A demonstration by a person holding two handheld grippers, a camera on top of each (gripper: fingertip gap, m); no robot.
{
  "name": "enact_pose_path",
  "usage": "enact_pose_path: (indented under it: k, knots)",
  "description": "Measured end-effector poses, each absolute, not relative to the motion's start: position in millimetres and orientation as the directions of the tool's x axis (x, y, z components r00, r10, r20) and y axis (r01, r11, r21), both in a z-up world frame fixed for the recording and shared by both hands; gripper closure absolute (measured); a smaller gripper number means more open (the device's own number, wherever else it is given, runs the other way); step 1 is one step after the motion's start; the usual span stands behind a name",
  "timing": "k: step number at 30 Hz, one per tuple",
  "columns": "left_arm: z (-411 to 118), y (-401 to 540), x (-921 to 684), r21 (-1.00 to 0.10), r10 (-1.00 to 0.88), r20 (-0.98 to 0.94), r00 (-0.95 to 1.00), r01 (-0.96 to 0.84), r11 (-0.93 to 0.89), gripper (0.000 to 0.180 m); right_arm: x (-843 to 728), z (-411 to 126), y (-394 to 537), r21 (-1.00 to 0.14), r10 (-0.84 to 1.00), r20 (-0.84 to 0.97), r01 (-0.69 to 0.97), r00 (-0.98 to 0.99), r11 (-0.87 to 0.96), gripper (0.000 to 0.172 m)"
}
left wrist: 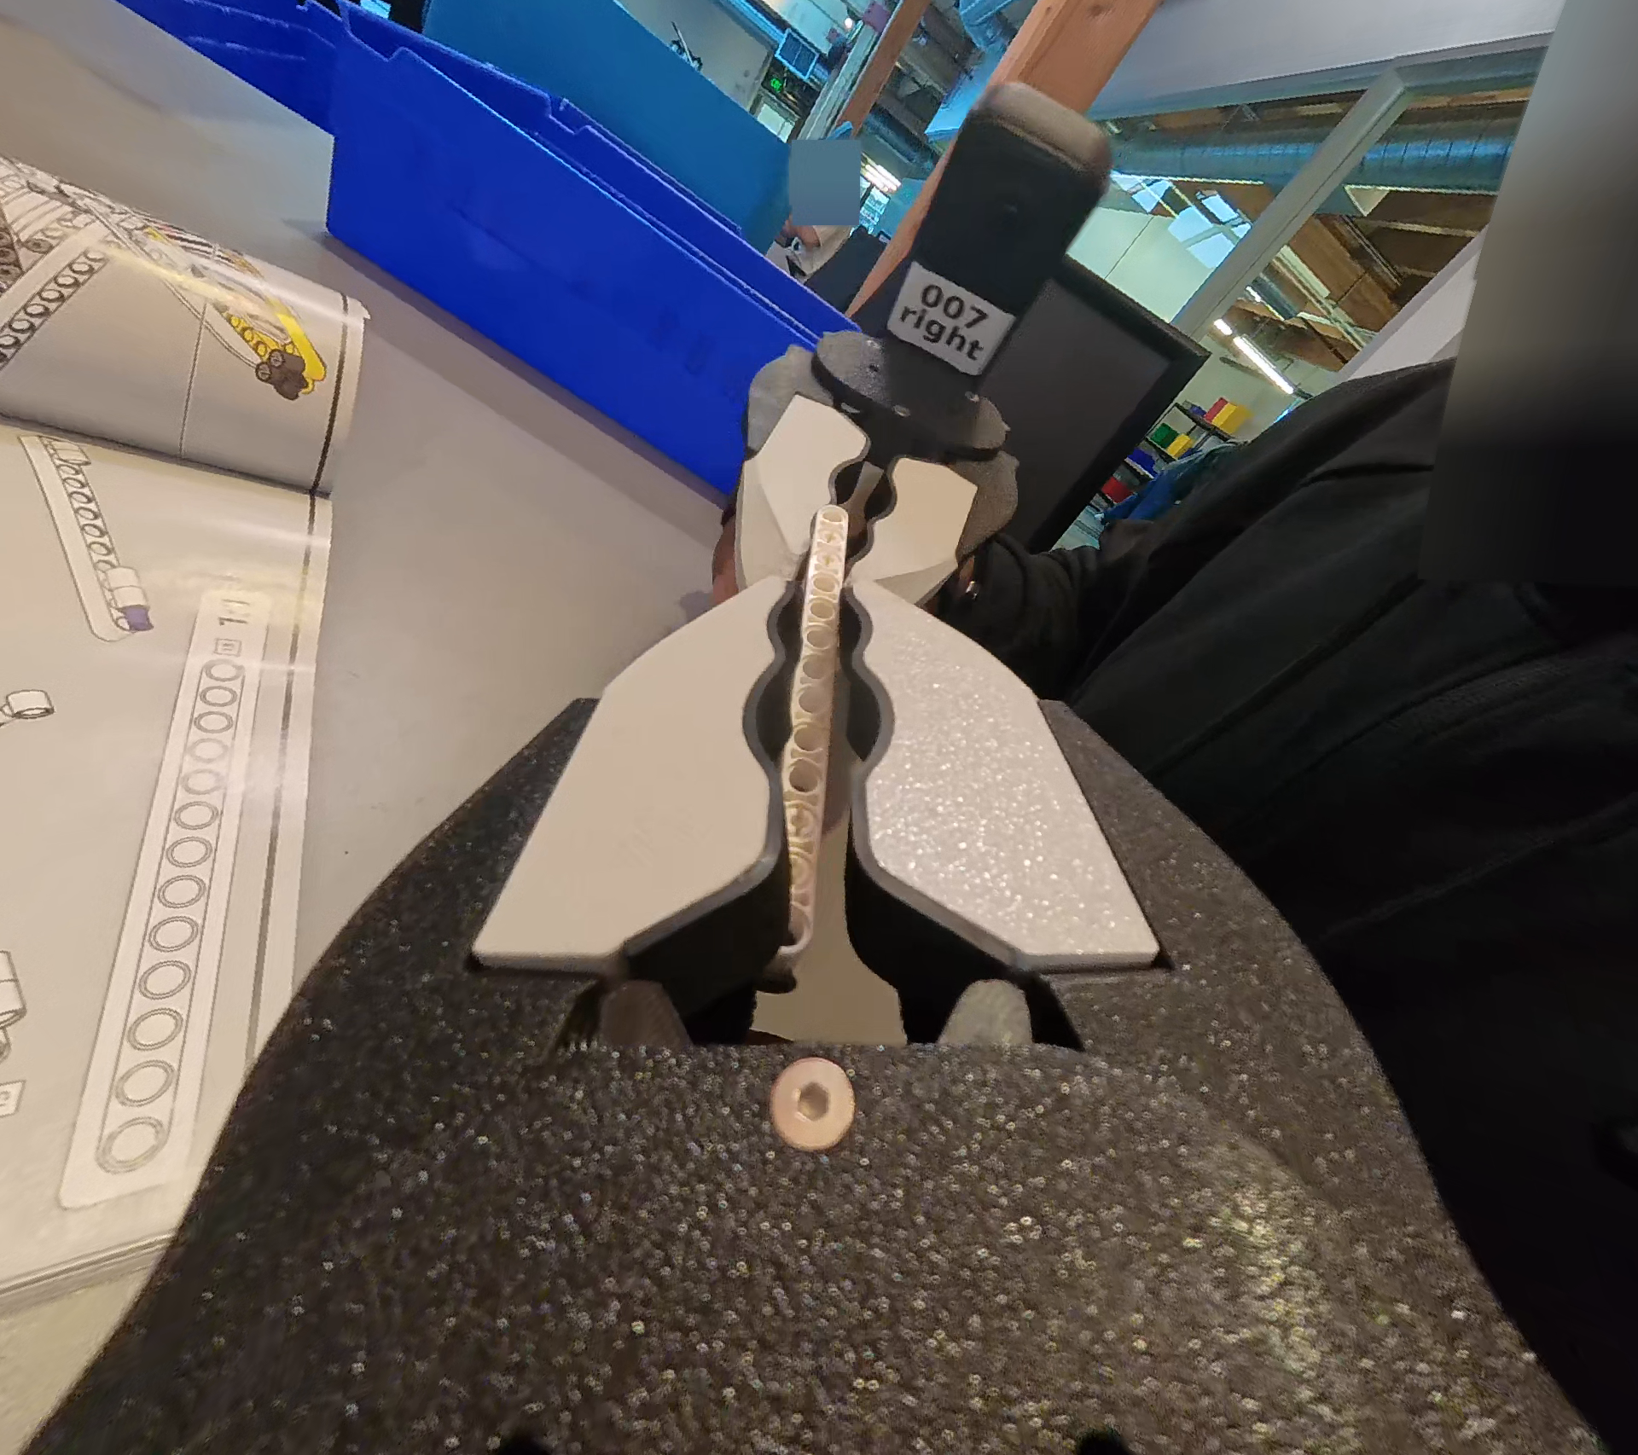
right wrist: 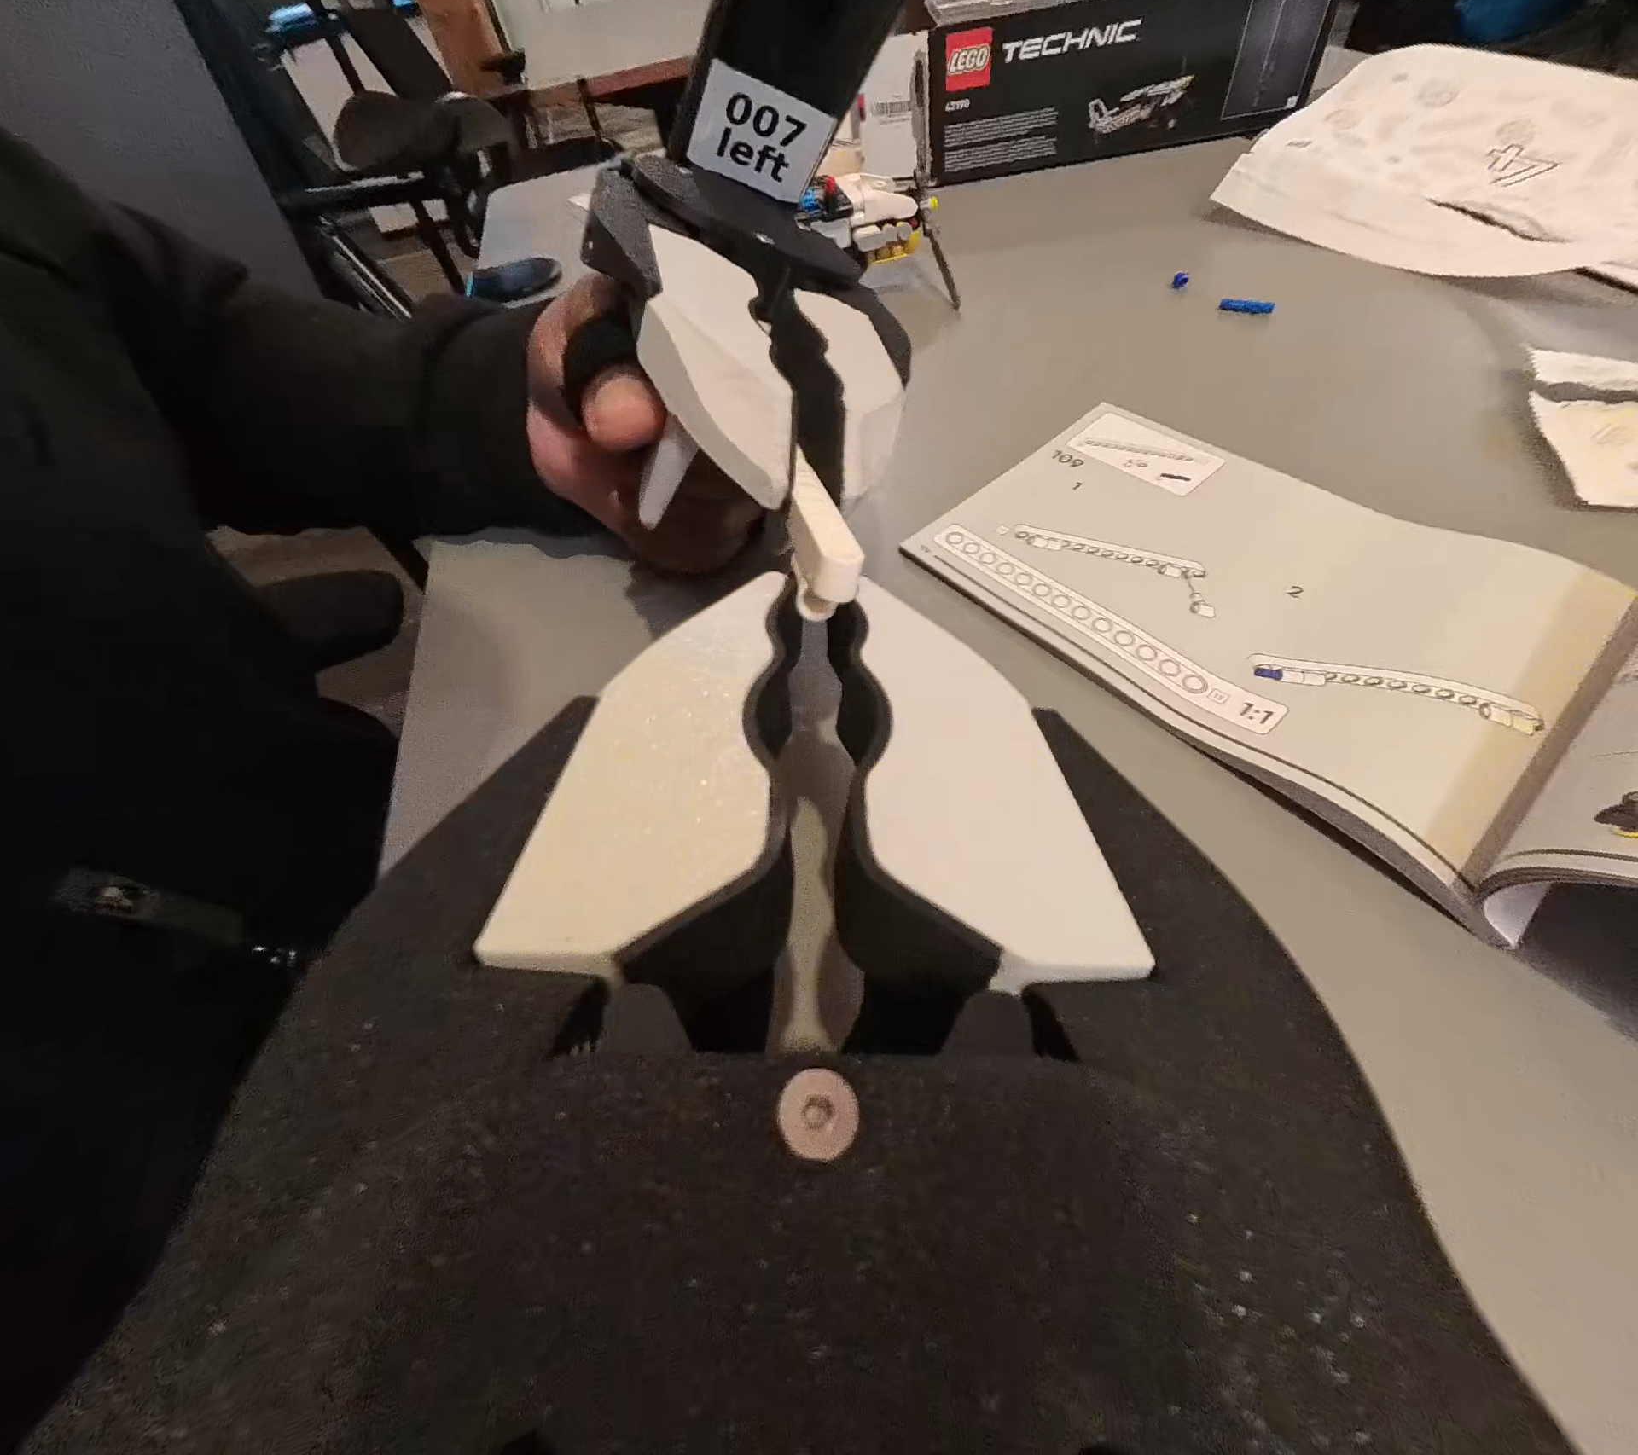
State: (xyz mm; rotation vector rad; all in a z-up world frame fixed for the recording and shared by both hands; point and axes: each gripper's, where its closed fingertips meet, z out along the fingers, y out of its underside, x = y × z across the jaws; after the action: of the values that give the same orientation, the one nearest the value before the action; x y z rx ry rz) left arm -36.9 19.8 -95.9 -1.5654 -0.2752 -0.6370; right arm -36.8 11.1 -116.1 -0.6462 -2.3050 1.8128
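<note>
left gripper (left wrist: 820, 597) clamped on a long white beam with a row of round holes (left wrist: 814, 712), held lengthwise between its fingers, far end sticking out past the tips toward the right gripper (right wrist: 820, 606). from the right wrist view a short white peg (right wrist: 814, 602) juts off that beam end right at the right gripper's fingertips; the fingers stand nearly closed about it, but whether they press on it i cannot tell. progress, as a judgement: beam and peg look already joined, both held above the grey surface (right wrist: 1108, 349) — little else shown done. counts: one beam, one peg, two grippers, one open instruction booklet (right wrist: 1285, 615), one dark product box (right wrist: 1134, 74), two small blue pieces (right wrist: 1245, 305) loose on the surface, one small partly built model (right wrist: 873, 216), two blue bins (left wrist: 532, 234).
</note>
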Motion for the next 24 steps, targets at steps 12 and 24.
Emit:
enact_pose_path:
  k: [12,24]
  knots:
    - [-89.8,13.4,-41.9,-0.841,-0.195,0.537,0.821,0.539,-0.046,0.173,-40.4,-93.8,13.3,-0.915,0.314,-0.402,0.391,-0.86,-0.1,0.162]
    - [-108.2,11.2,-38.8,-0.936,-0.102,0.317,0.943,0.294,-0.194,0.163,-34.9,-107.3,11.5,-0.925,0.345,-0.338,0.376,-0.876,0.048,0.164]
